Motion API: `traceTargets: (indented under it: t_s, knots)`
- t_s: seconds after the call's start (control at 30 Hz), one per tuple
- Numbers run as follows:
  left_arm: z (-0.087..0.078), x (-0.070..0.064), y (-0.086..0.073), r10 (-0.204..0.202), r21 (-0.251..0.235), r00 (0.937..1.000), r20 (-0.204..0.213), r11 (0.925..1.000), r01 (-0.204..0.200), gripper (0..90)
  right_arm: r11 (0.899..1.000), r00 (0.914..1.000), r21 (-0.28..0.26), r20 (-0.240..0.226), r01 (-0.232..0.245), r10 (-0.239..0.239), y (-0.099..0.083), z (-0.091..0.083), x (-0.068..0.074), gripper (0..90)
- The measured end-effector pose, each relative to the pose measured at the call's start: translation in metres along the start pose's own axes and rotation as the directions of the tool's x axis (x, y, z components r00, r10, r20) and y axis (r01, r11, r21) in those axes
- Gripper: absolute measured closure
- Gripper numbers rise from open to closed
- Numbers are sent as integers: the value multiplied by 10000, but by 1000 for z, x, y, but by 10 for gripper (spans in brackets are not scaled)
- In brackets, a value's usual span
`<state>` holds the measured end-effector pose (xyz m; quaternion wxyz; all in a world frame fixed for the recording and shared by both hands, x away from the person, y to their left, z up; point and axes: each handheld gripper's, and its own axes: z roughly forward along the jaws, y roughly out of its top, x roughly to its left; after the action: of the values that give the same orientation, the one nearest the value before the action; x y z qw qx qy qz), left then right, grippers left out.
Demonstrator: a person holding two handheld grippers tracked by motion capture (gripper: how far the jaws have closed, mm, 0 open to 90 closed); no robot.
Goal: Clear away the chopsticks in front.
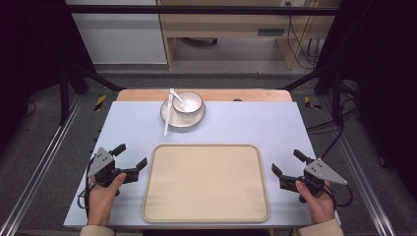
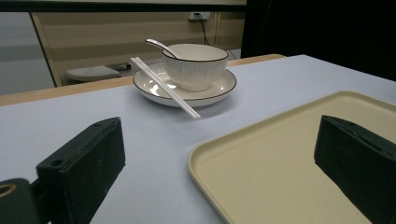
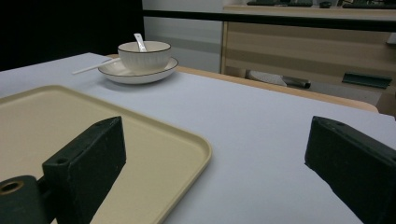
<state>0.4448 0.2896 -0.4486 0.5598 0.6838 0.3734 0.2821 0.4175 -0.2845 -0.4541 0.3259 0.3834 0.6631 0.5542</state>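
Note:
A cream tray (image 1: 206,183) lies at the table's front centre, nothing on it. Beyond it a white bowl (image 1: 188,102) with a spoon (image 1: 177,98) inside sits on a white plate (image 1: 169,118), and white chopsticks (image 1: 168,114) lean across the plate's left rim. My left gripper (image 1: 130,156) rests open just left of the tray, held by a hand. My right gripper (image 1: 288,163) is open just right of the tray. In the left gripper view the bowl (image 2: 195,65), chopsticks (image 2: 164,87) and tray (image 2: 289,158) lie ahead. The right gripper view shows the bowl (image 3: 143,55) and tray (image 3: 60,121).
The pale blue table top (image 1: 255,125) has bare room around the tray and behind it. A wooden strip (image 1: 246,94) edges the far side. Black frame posts and cables stand beyond both sides of the table.

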Motion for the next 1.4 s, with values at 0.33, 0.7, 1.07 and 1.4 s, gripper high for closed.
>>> traceTargets:
  t_s: [0.33,0.7,1.07,1.4]
  knots:
    - [-1,0,2,-122,11,9996,262,9999,121,29,9989,9988,24,85,477,-477,1,-1,5,47]
    - [57,-6,52,634,1376,9944,846,9877,-747,77,9977,9977,127,105,672,-673,2,1,12,34]
    - [135,17,87,-125,3117,9999,-85,9501,146,269,9977,9977,67,-21,679,-679,3,-1,14,43]
    - [182,32,74,757,4052,9913,-1081,9139,-256,489,9966,9966,61,-144,816,-815,4,1,17,46]
